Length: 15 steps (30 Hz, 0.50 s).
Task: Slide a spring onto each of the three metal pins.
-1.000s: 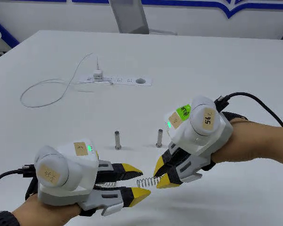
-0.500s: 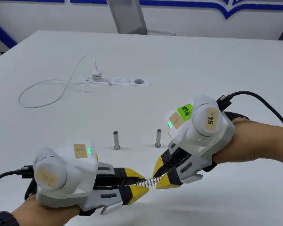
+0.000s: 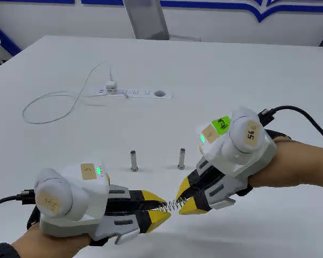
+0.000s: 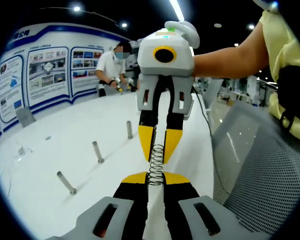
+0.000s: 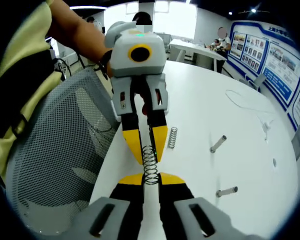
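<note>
A small steel spring (image 3: 172, 204) hangs level between my two grippers, just above the white table (image 3: 215, 70). My left gripper (image 3: 166, 208) is shut on its left end and my right gripper (image 3: 181, 204) is shut on its right end. In the left gripper view the spring (image 4: 156, 165) runs from my own tips (image 4: 155, 178) up to the right gripper's yellow tips. Three upright metal pins (image 4: 66, 182) (image 4: 97, 151) (image 4: 129, 129) stand bare in a row. Two pins (image 3: 134, 160) (image 3: 181, 158) show in the head view beyond the grippers. A second spring (image 5: 173, 137) lies on the table.
A white power strip (image 3: 134, 92) with a charger and a looped cable (image 3: 48, 102) lies farther back. A grey chair back (image 3: 145, 19) stands at the far edge. A mesh chair (image 4: 260, 165) sits close to the table's near edge. People stand in the background.
A second ago my left gripper was open beside the spring's free end; it has since shut on it. The right gripper still holds the other end and has drifted slightly right.
</note>
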Tool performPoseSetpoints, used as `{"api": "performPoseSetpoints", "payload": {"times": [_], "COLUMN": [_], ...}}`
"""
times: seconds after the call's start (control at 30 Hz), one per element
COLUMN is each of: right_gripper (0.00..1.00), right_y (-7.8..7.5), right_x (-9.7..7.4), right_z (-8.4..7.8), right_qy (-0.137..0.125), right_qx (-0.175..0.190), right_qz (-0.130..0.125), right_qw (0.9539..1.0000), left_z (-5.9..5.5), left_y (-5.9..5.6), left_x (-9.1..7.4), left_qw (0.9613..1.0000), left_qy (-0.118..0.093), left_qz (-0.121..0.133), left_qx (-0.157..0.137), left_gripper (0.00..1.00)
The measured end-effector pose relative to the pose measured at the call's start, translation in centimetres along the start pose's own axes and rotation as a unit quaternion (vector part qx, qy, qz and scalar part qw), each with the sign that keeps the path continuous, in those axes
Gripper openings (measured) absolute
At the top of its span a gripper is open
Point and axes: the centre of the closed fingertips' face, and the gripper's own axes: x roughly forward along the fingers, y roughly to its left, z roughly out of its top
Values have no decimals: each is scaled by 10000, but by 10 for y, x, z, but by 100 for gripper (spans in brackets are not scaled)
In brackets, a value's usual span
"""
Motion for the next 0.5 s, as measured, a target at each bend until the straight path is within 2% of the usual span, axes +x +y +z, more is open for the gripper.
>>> {"api": "performPoseSetpoints", "payload": {"times": [0.07,0.13,0.27,0.5], "right_gripper": [11,11,12,11], "right_y": [-1,0,0,1], "right_x": [-5,-7,-12,-8], "right_z": [8,11,29,43], "right_qy": [-167,-193,-550,-655], "right_qx": [69,86,264,177], "right_qz": [-14,-23,-27,-83], "right_qw": [9998,9998,9981,9977], "left_z": [1,3,4,8], "left_y": [1,2,2,0], "left_x": [0,0,2,7], "left_qw": [10000,10000,9999,9999], "left_qy": [-34,-62,-96,-113], "left_qz": [12,30,15,-2], "left_qx": [-52,-69,-87,-69], "left_gripper": [10,10,10,10]}}
